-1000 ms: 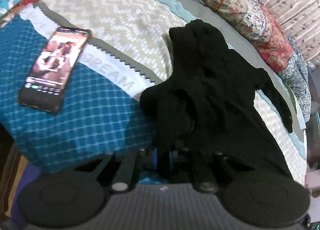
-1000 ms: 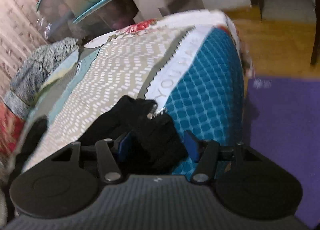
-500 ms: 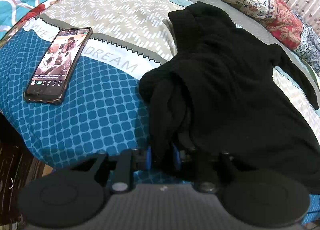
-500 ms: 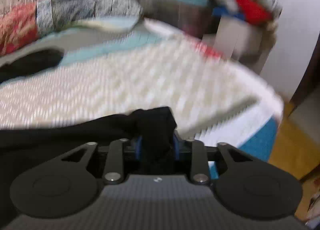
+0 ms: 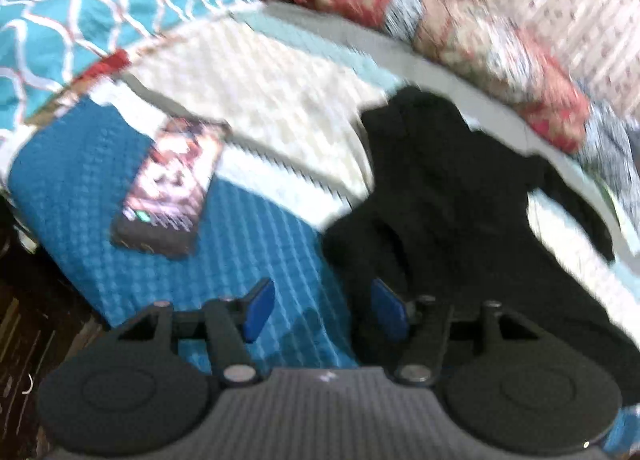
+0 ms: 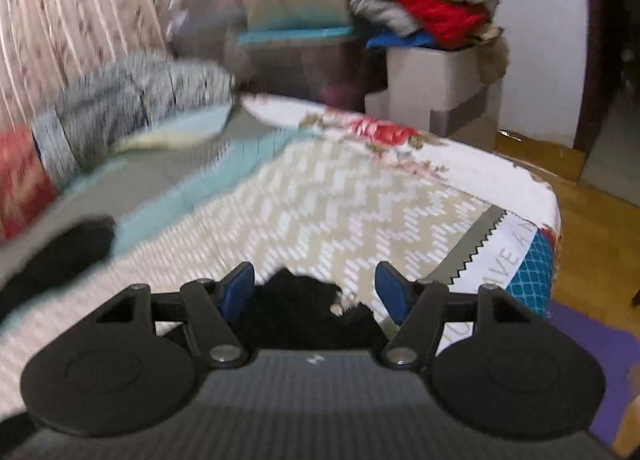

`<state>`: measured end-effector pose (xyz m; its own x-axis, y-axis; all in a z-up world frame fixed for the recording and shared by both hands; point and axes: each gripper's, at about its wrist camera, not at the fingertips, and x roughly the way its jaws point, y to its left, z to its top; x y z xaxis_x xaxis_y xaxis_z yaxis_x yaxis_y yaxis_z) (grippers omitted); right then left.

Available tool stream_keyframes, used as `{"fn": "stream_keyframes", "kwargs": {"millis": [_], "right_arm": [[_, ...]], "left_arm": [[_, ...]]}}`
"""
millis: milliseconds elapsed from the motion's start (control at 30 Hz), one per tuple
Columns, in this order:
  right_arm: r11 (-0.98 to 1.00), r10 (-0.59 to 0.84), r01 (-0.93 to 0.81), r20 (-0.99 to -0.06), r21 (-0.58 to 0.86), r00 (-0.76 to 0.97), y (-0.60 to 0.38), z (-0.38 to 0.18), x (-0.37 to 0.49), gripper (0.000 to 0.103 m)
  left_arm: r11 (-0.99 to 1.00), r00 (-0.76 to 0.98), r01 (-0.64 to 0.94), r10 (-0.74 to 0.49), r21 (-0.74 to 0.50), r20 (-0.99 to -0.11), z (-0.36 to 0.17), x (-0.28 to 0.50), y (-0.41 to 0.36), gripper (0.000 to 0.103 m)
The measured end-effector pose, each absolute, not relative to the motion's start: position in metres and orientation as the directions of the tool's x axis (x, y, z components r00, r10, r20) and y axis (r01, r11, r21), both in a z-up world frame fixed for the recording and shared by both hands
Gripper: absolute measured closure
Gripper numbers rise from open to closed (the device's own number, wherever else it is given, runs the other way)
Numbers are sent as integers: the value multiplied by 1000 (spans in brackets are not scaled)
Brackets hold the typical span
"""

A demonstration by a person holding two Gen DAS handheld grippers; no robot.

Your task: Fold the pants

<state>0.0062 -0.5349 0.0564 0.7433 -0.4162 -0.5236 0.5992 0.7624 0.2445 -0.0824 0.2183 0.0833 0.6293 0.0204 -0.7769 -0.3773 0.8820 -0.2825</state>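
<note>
The black pants [image 5: 460,196] lie bunched on the patterned bedspread [image 5: 256,76], running from the bed's near edge toward the pillows. My left gripper [image 5: 324,308] is open just left of the pants' near end, its right pad [image 5: 388,310] against the cloth. In the right wrist view, my right gripper [image 6: 316,292] is open with a bunched end of the pants [image 6: 304,312] lying between its pads, loose. Another dark part of the pants [image 6: 68,248] shows at the left.
A phone [image 5: 172,188] with a lit screen lies on the blue part of the bedspread, left of the pants. Pillows [image 5: 480,44] line the far side. Clothes are stacked on a white stool [image 6: 432,88] beyond the bed. Wooden floor and a purple mat [image 6: 592,364] lie at the right.
Both grippers were shut on the pants half a second ago and have opened. The pants ends now lie on the bed. The left gripper has shifted slightly left.
</note>
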Motion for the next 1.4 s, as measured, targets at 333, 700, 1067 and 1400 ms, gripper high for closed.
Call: {"fn": "stream_keyframes", "kwargs": {"millis": [333,700,1067,1400], "right_arm": [[748,-41,338,-469,571,882,-484,78,86,35],[725,124,313,-564,613,816,-444,28,230,35],[603,123,441,-624,664,772,-449,-10,314,89],[707,-136,419,-473,569,871,-508,79,260,92]], "left_arm": [[921,757,-283,43,-268,-651,128,33,228,27],[923,673,-289,8,-253,-739,67,206,228,21],[944,612,-253,-13,-211,-791,18,264,218,66],[943,688,-183,-80,-279,-721,45,249,213,94]]}}
